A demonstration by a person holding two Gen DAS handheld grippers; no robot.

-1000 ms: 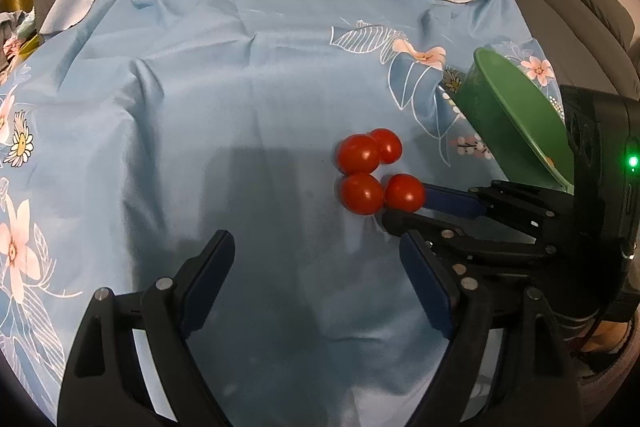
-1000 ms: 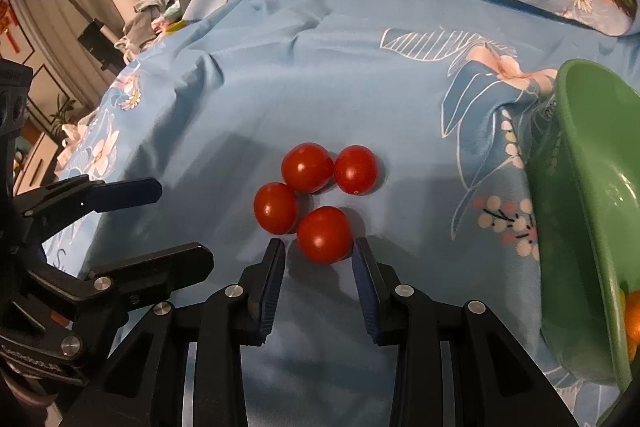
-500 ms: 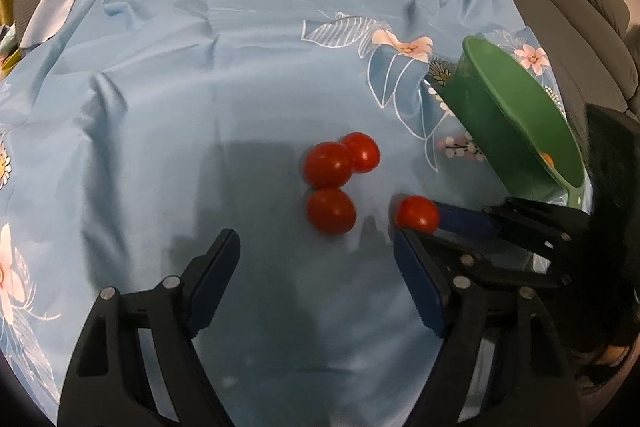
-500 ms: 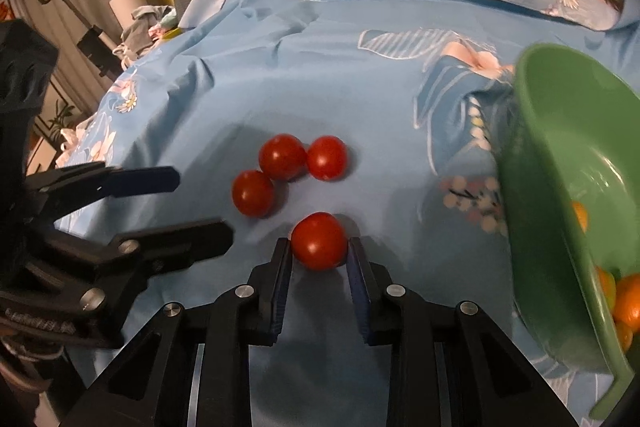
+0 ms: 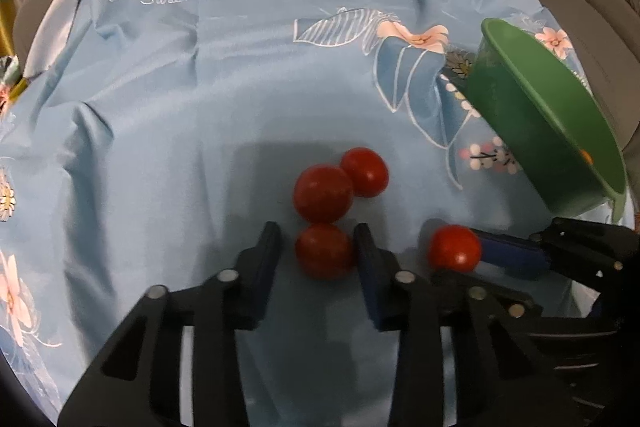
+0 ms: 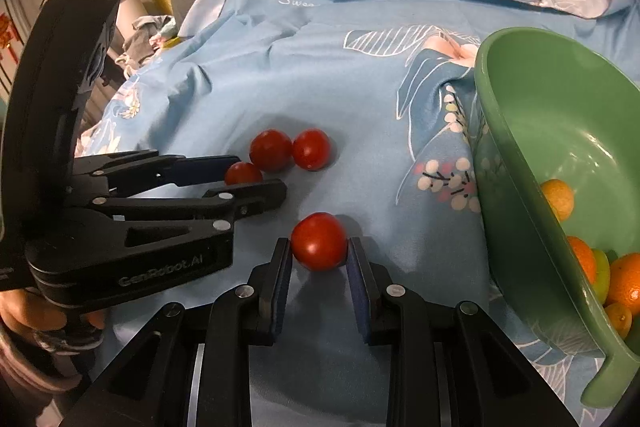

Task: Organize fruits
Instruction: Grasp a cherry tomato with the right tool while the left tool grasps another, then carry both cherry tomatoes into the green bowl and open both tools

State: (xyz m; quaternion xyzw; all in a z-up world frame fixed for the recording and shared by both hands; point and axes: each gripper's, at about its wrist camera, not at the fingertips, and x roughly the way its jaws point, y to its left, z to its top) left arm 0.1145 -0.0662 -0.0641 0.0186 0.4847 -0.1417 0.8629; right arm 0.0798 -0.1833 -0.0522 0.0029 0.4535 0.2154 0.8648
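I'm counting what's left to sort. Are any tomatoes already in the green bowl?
No, the green bowl holds only orange and yellow-green fruit in the right wrist view.

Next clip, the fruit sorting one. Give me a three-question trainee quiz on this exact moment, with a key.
1. True or false: the right gripper is shut on a tomato.
2. How many tomatoes lie on the blue cloth outside either gripper? A) one B) two C) four
3. Fill in: the left gripper has its fingers on either side of a ____.

Key:
1. True; the pads touch both sides of it.
2. B; the touching pair, short of the green bowl.
3. Tomato; a gap shows at the left finger, so no firm grip.
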